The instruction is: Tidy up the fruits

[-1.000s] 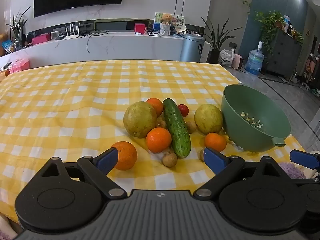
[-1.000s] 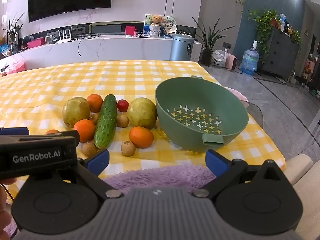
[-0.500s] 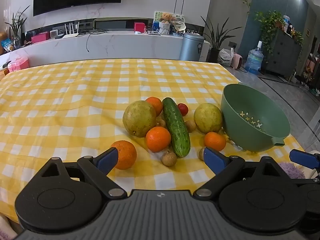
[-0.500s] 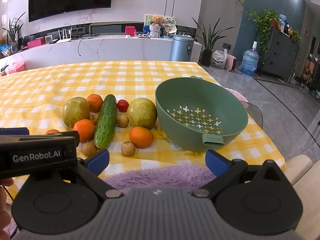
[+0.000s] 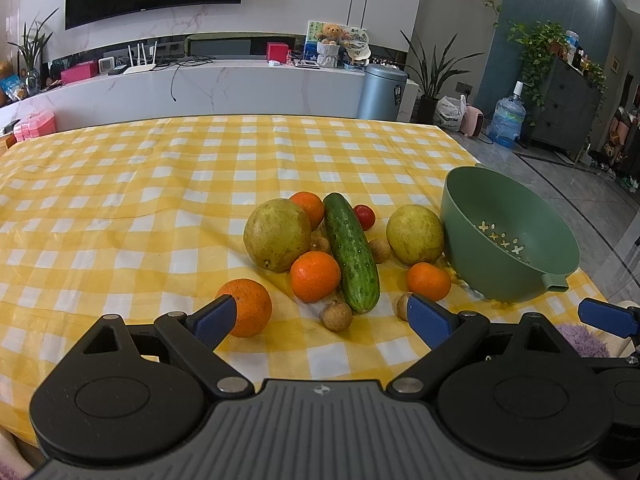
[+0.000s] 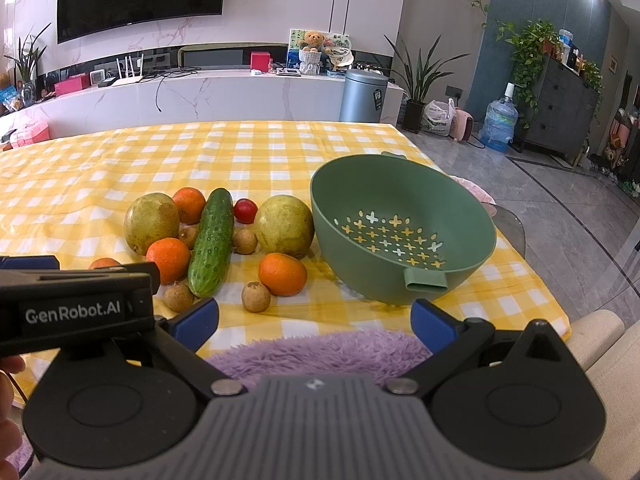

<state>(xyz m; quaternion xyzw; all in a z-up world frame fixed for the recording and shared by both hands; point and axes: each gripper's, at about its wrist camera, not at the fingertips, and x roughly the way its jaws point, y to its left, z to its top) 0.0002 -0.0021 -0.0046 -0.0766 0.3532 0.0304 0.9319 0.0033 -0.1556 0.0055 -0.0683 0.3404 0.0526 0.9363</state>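
Note:
A heap of fruit lies on the yellow checked tablecloth [image 5: 120,200]: two yellow-green pears [image 5: 277,234] [image 5: 415,229], several oranges [image 5: 315,276] [image 5: 248,307] [image 5: 429,281], a cucumber [image 5: 352,252], a red tomato [image 5: 365,216] and small brown longans [image 5: 337,315]. An empty green colander bowl [image 5: 508,236] stands to their right; it also shows in the right wrist view [image 6: 400,228]. My left gripper [image 5: 320,318] is open and empty, low before the fruit. My right gripper [image 6: 314,320] is open and empty, before the bowl.
A purple fluffy cushion [image 6: 320,354] lies at the table's near edge under the right gripper. The left gripper's body [image 6: 76,304] sits at the left of the right wrist view. The table's right edge [image 6: 520,264] drops to a grey floor.
The left gripper has risen very slightly, so the fruit sits a touch lower in its view. The right gripper has not moved. Nothing was taken hold of.

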